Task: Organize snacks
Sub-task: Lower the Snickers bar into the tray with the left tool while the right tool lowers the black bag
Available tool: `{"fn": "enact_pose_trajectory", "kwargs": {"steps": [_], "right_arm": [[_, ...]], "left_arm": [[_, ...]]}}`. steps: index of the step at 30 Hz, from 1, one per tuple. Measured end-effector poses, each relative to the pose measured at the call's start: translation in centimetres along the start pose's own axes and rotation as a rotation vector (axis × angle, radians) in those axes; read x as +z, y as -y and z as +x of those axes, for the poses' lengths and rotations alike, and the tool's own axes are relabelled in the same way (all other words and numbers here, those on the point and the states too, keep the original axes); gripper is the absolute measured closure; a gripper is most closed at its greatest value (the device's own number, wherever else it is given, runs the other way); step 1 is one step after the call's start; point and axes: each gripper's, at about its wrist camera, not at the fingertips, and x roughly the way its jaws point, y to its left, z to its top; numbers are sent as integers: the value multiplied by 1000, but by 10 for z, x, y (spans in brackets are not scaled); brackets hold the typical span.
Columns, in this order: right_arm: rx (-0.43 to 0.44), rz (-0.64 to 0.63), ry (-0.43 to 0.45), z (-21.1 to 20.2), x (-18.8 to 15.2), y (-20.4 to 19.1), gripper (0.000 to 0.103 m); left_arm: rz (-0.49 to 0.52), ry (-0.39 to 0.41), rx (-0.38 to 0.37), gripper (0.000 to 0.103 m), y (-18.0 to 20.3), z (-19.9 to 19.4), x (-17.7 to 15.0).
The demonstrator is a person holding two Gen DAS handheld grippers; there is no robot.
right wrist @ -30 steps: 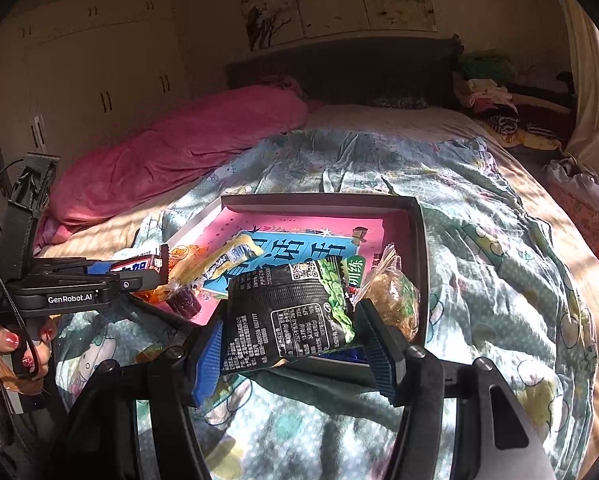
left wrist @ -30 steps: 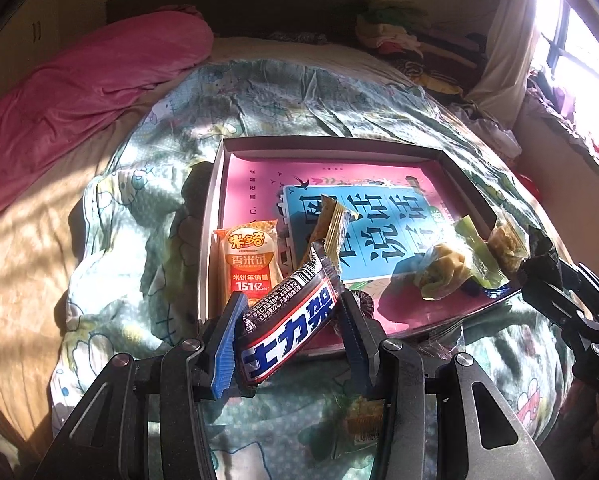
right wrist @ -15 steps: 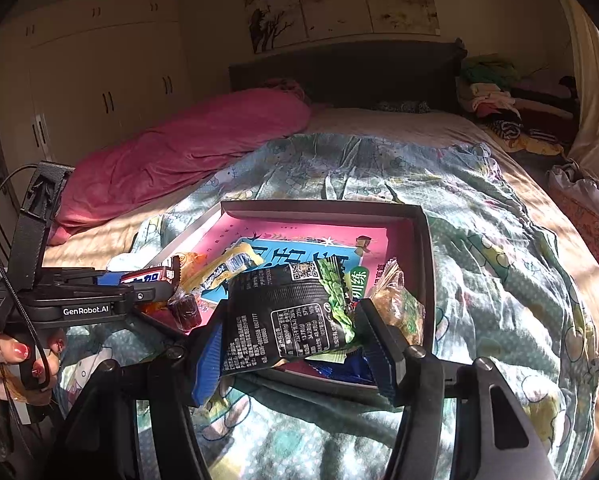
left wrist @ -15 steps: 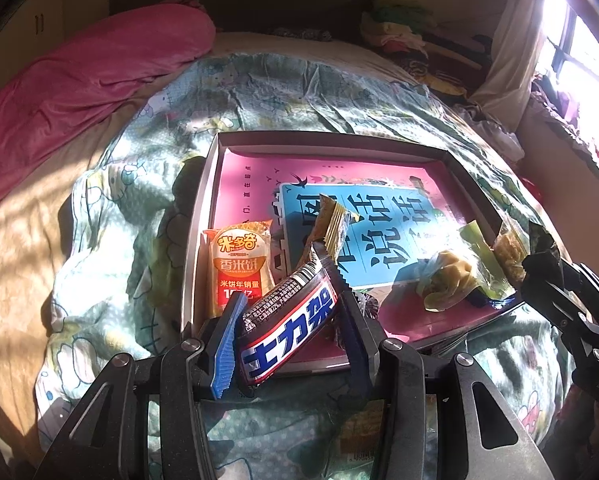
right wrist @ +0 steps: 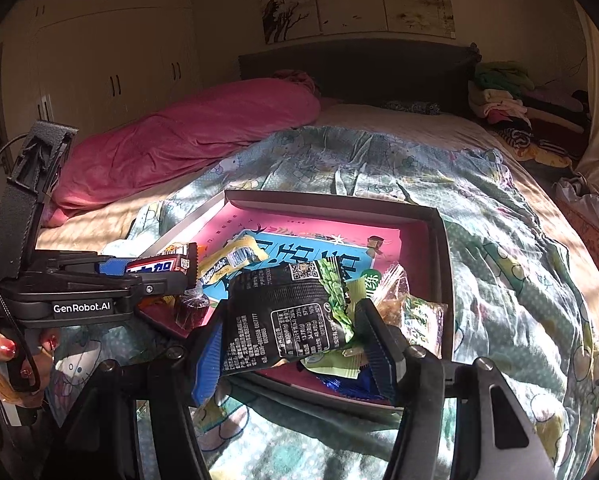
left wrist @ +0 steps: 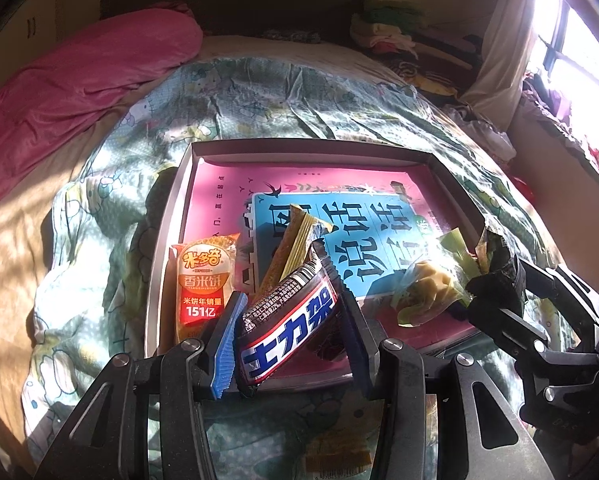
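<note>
We cannot read the small print on the black snack bag (right wrist: 287, 316); a blue wrapper (right wrist: 349, 384) beneath it stays mostly hidden from us.

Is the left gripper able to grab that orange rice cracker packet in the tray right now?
Probably not yet. The left gripper is shut on a chocolate bar, so it is occupied. The orange rice cracker packet lies unobstructed just beside it in the tray.

both grippers (left wrist: 289, 332) (right wrist: 295, 344) clamped, angled down.
</note>
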Motion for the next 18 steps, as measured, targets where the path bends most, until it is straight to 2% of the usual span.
{"fn": "enact_pose_trajectory", "kwargs": {"steps": [9,18], "right_arm": [[-30,-90,-49,18,-3,-15,41],[-32,-110,-70,23,-6,-18,41]], "left_arm": [[-2,-3,-8,55,4,5,4],[7,-22,0,55,6,13,2]]}}
